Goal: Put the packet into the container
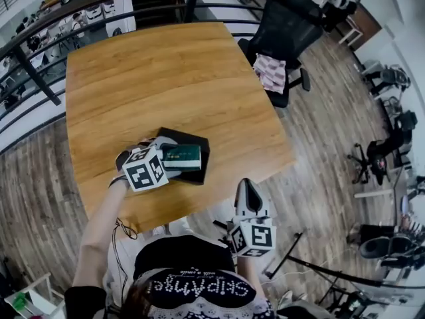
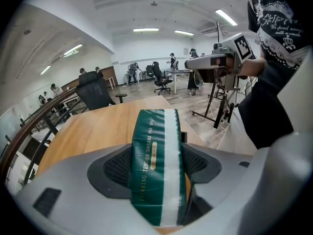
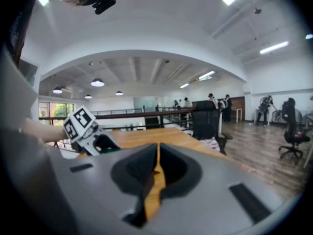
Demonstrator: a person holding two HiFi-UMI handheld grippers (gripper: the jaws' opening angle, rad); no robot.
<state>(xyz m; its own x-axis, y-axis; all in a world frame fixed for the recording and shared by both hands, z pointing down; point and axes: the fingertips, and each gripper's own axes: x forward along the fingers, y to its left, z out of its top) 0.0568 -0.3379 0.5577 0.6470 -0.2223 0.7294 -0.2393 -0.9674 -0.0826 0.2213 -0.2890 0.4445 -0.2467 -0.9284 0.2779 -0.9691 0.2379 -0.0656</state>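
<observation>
The green packet [image 1: 183,157] was pictured held over the black container [image 1: 194,177], which was set near the front edge of the table [image 1: 166,78], about midway along it. The packet was gripped at its left end by the left gripper [image 1: 163,159]. Its long axis was laid roughly along the front edge, running away from the jaws to the right across the container's opening. The container was thus placed directly beneath the packet rather than to any side of it, so the coming move was judged to be a short lowering and a release, not a carry. Whether the packet was already resting on the container's floor or hanging just above it could not be told from the head view. In the left gripper view the jaws were seen narrowed onto the packet, one pad against each side, with the tabletop spread beyond it and little of the container shown past it. The right gripper [image 1: 247,186] was held off the table, just beyond the front edge and to the right of the container, clearly the farther of the two. Its jaws were seen brought together with nothing between them, only the tabletop showing through the thin slit.
</observation>
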